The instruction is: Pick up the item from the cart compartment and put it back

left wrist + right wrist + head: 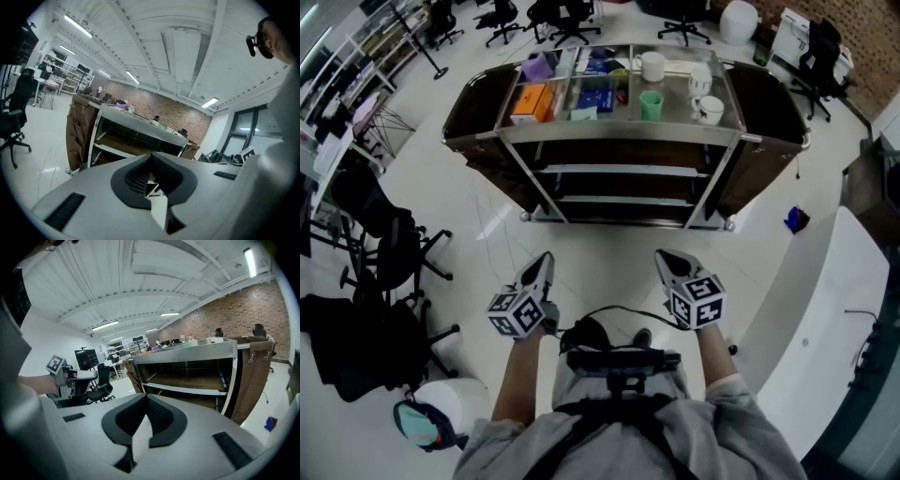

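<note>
A steel service cart (619, 134) with brown side bags stands ahead of me on the white floor. Its top compartments hold an orange box (532, 101), blue boxes (598, 98), a purple item (536, 67), a green cup (651, 103), a white jar (652, 66) and a white cup (709, 110). My left gripper (546, 258) and right gripper (664, 255) hover close to my body, well short of the cart, both shut with nothing in them. The left gripper (151, 157) looks at the cart (136, 136) from the left. From the right gripper (145, 397), the cart (197, 362) shows its lower shelves.
Black office chairs (389, 248) stand at the left, and more at the back (572, 19). A white desk (825, 328) runs along the right. A small blue object (796, 220) lies on the floor by the cart's right side. A white bin (441, 412) sits at lower left.
</note>
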The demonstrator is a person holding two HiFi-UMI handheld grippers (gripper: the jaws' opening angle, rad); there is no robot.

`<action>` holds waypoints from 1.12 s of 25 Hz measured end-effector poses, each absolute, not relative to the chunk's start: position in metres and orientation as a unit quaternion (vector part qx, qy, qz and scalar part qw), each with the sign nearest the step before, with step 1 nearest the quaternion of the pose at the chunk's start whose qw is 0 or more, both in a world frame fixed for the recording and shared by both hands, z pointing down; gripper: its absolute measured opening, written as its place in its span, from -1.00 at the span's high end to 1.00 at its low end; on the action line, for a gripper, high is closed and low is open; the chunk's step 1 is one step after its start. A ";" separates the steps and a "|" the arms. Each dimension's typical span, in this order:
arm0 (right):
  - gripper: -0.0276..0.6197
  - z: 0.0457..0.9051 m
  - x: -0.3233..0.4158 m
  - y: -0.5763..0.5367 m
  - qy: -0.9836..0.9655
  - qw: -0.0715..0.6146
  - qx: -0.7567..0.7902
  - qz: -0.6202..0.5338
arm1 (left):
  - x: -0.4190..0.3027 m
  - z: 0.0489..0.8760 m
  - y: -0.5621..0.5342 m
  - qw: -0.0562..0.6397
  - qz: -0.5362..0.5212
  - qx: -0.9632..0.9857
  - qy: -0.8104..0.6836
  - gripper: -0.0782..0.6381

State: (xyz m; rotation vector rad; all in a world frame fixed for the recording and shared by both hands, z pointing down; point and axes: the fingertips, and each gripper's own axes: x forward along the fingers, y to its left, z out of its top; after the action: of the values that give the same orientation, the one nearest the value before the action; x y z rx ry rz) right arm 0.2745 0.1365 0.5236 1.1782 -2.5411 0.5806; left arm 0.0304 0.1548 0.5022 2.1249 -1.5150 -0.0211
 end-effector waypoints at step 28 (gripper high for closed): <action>0.89 0.479 0.113 -0.063 -0.855 0.047 0.463 0.230 | -0.112 0.462 -0.079 0.155 0.045 0.861 -0.482 0.78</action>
State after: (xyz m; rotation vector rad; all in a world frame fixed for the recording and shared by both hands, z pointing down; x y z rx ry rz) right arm 0.1126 -0.0632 0.4792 1.4141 -2.6079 0.7013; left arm -0.1121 -0.0787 0.4619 2.4675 -1.3819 0.1299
